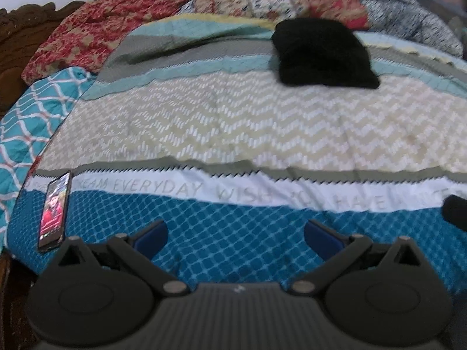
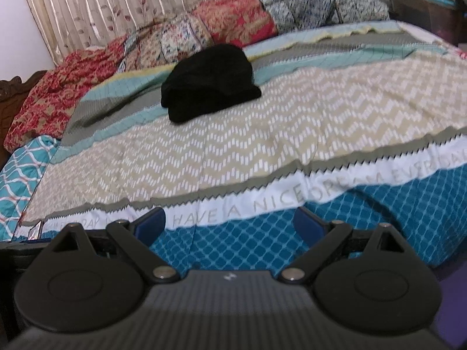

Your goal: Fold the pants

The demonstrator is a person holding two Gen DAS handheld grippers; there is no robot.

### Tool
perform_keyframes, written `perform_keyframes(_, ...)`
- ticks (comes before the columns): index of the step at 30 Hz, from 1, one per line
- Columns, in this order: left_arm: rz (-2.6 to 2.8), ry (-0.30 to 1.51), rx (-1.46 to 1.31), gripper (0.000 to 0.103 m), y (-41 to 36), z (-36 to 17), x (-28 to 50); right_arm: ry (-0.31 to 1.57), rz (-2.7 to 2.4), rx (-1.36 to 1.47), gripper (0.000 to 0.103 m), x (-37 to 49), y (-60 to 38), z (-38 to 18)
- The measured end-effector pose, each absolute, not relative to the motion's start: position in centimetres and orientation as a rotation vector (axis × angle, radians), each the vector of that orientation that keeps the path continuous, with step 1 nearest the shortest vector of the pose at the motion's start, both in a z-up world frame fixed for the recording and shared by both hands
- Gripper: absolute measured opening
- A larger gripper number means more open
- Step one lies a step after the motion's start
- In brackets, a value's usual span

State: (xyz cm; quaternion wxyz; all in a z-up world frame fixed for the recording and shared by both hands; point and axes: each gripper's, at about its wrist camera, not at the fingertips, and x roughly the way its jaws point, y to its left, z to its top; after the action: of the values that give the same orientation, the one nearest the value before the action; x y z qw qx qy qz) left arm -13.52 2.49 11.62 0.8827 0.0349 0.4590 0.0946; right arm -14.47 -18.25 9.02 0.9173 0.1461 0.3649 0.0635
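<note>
The left claw [image 1: 235,234] and right claw [image 2: 229,223] are both hanging spread wide, holding nothing, over the near edge of the patterned bed quilt [image 2: 262,134]. The black, soft bundled pants [image 1: 322,54] are lying far across the bed. It looks like folding is not started; next, both claws need reaching out to them.

Folded black fabric pants [image 1: 324,54] [image 2: 208,83] lie on far part of patterned quilted bed cover [image 1: 233,134] [image 2: 233,145], crumpled floral blankets [image 1: 262,3] [image 2: 204,32] behind them; black smartphone [image 1: 55,210] at cover's near left edge
</note>
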Motion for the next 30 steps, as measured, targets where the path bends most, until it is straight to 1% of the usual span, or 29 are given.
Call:
perform_keyframes(6,0.135,0.889,0.046,0.103,2.0,13.1,-14.1,0.714,0.113,0.299,0.096,-14.4,-18.5,9.3)
perform_keyframes(11,0.161,0.880,0.067,0.103,1.9,13.4,-14.0,0.708,0.106,0.306,0.096,-14.3,-18.6,9.3)
perform_keyframes(22,0.205,0.909,0.108,0.103,1.8,12.7,-13.8,0.701,0.100,0.310,0.096,-14.5,-18.5,9.4)
perform_keyframes(30,0.222,0.974,0.092,0.103,2.3,11.8,-13.5,0.715,0.110,0.304,0.096,-14.5,-18.3,9.2)
